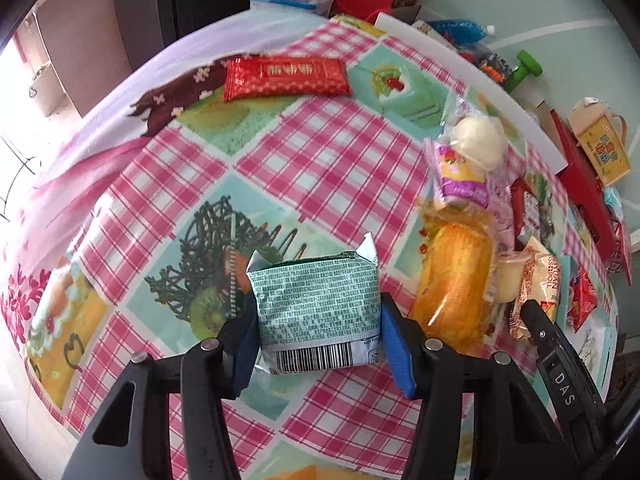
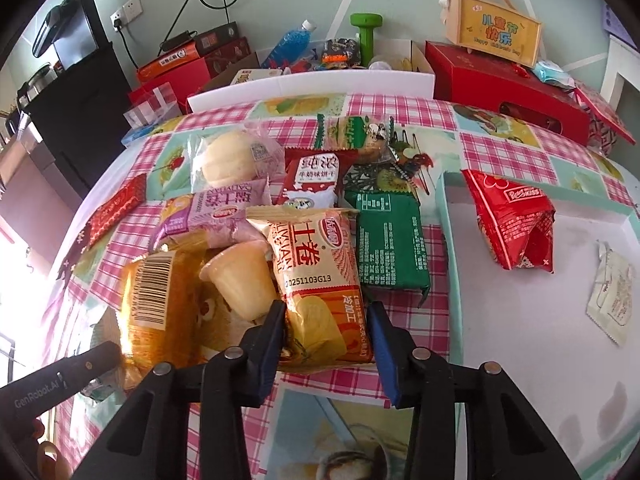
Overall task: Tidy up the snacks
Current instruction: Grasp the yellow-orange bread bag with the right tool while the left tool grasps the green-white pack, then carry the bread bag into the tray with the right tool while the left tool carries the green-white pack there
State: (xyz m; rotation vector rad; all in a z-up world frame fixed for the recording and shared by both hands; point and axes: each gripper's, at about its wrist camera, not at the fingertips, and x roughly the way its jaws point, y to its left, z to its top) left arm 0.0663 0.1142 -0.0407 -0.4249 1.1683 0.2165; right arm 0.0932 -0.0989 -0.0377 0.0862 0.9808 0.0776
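In the left wrist view my left gripper (image 1: 320, 344) is shut on a pale green snack packet (image 1: 316, 304) with a barcode, both blue pads pressed against its sides above the checked tablecloth (image 1: 320, 152). My right gripper (image 2: 326, 336) is shut on the near end of a beige and orange roll packet (image 2: 312, 268) at the front of a snack pile. Beside that packet lie a pudding cup (image 2: 240, 280), a yellow cake packet (image 2: 156, 300) and a dark green packet (image 2: 388, 240). A long red packet (image 1: 284, 76) lies alone at the far side.
A white tray with a teal rim (image 2: 444, 216) sits to the right, holding a red packet (image 2: 512, 220) and a white sachet (image 2: 612, 300). Red gift boxes (image 2: 500, 80), a blue bottle (image 2: 288, 44) and a green dumbbell (image 2: 366, 32) crowd the back edge.
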